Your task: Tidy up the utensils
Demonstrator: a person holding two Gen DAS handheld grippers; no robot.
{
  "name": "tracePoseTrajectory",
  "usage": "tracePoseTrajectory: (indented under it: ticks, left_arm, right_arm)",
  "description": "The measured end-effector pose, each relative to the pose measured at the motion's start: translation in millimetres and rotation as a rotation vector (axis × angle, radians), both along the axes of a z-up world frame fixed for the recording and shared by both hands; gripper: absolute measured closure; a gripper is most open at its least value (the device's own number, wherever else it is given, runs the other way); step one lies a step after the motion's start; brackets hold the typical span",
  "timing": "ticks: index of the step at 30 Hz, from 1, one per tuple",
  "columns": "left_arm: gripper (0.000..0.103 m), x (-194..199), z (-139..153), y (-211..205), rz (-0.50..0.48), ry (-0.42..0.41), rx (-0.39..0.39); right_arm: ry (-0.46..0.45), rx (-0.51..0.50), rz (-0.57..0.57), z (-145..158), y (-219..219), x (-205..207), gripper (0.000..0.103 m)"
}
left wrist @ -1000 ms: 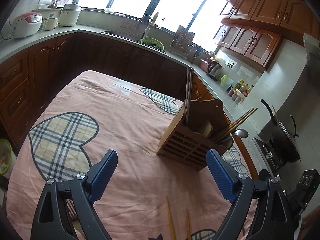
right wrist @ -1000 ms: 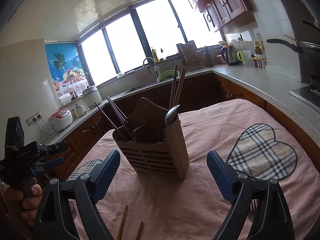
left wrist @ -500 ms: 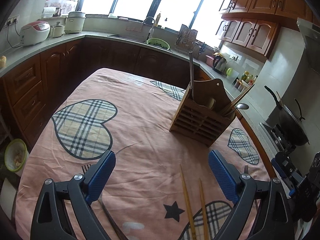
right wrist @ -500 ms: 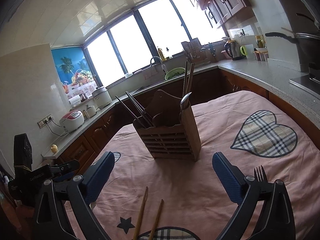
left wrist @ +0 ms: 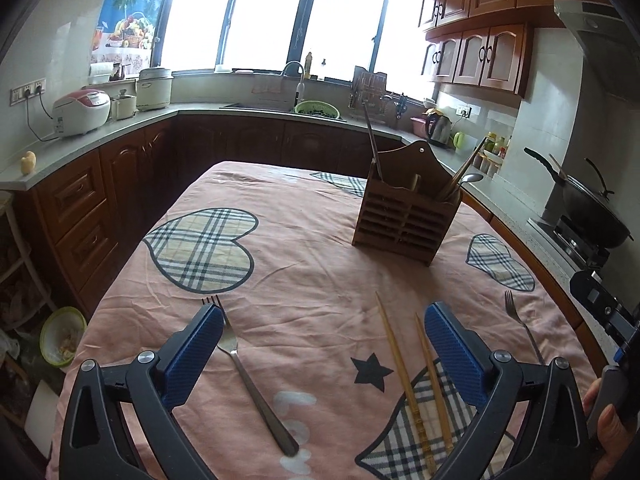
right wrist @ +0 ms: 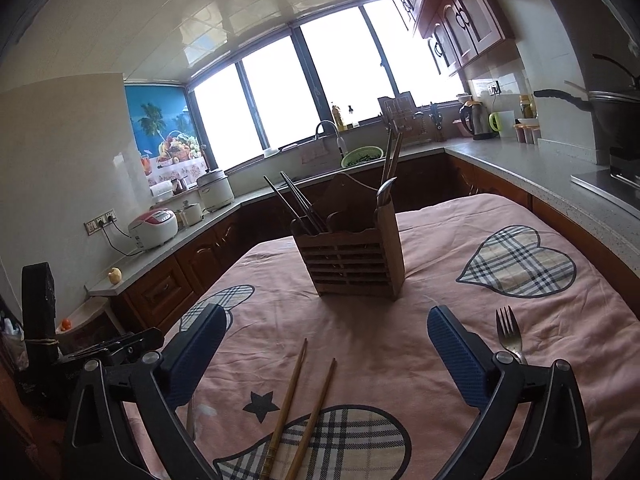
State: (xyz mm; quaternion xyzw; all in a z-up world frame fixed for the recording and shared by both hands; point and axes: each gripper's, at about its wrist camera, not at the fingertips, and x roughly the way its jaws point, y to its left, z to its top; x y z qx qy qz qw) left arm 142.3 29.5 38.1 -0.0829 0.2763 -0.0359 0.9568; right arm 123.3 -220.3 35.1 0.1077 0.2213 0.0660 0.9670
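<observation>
Utensils lie loose on the pink cloth while both grippers hang above it with nothing in them. The left gripper (left wrist: pixel 322 346) has its blue pads spread wide; under its left pad, at about seven o'clock in its view, lies a fork (left wrist: pixel 250 376) with tines toward the holder and handle toward the camera. Just inside its right pad, at about five o'clock, a pair of wooden chopsticks (left wrist: pixel 412 380) lies nearly side by side, tips pointing away. A second fork (left wrist: pixel 520 326) rests farther out at four o'clock, near the table edge. The right gripper (right wrist: pixel 326 350) is likewise spread apart and empty; the same chopsticks (right wrist: pixel 298 408) sit between its pads at six o'clock, and the second fork (right wrist: pixel 509 336) lies just past its right pad at four o'clock. Beyond, at twelve o'clock in the right view and one o'clock in the left, the slatted wooden holder (right wrist: pixel 352 256) stands upright, already carrying dark chopsticks, light chopsticks and a spoon. The step in hand looks like choosing the next piece. Judging from this, the next move calls for lowering one gripper over a single fork or the chopsticks, closing on the shaft, then lifting and tipping it into a compartment.
</observation>
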Motion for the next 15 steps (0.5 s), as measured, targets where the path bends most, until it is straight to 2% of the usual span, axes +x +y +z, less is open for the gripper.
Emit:
tracePoseTrajectory:
  ticks: [4, 8, 11, 15]
  left_arm:
    - [0.001, -20.3, -1.4, -3.2, 0.019, -0.038, 0.038]
    - [0.001, -32.9, 3.8, -5.3, 0.000, -0.037, 0.068]
    - [0.001, -40.5, 20.9, -4.6, -0.021, -0.065, 0.088]
    - [0.001, -55.3, 38.0, -4.3, -0.007, -0.119, 0.128]
  right_arm:
    - [-0.028, -0.035, 0.014, 1.7, 6.4, -15.0, 0.000]
    - [-0.036, -0.063, 0.026, 8.4, 10.3, -25.4, 0.000]
    - [-0.052, -0.109, 0.057, 29.0, 15.3, -31.7, 0.000]
    - [-0.148, -0.188, 0.082, 65.8, 22.8, -49.3, 0.000]
